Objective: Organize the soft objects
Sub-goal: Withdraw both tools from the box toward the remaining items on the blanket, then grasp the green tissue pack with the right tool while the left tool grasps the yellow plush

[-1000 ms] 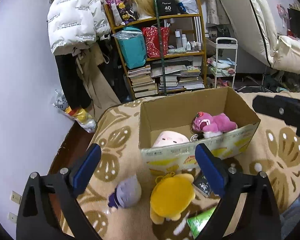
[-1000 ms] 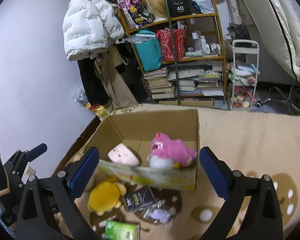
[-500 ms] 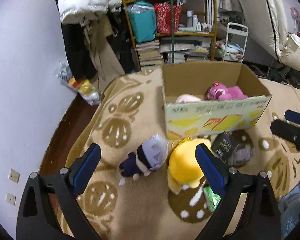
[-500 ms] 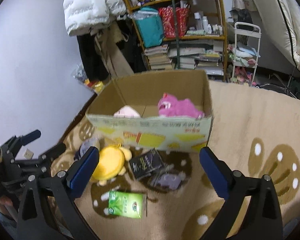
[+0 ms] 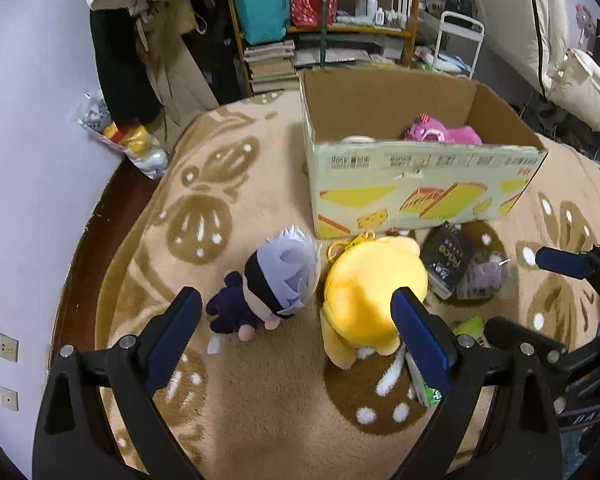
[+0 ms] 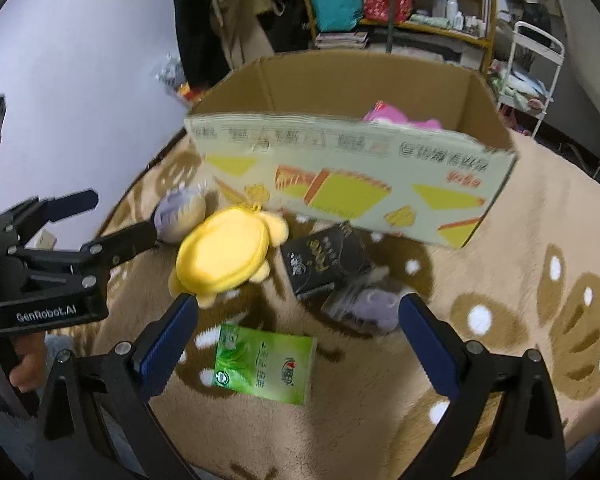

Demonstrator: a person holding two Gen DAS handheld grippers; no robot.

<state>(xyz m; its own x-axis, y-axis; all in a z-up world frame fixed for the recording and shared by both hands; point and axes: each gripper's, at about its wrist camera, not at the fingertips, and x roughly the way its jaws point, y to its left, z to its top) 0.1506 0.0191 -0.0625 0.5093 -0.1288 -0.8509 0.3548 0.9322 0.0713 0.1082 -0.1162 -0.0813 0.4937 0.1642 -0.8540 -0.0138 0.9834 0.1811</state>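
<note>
A cardboard box stands on the patterned rug, with a pink plush and a pale plush inside. In front of it lie a grey-haired doll plush and a yellow plush. My left gripper is open and empty, just above and in front of both. My right gripper is open and empty over a green packet. The yellow plush and box also show in the right wrist view.
A black packet and a clear bag with a purple item lie right of the yellow plush. A cluttered shelf, hanging coats and a white trolley stand behind the box. The left gripper shows at left in the right wrist view.
Both grippers have come down and forward toward the rug. The doll and yellow plush now lie close under the left gripper; the green packet lies under the right gripper. Both stay open.
</note>
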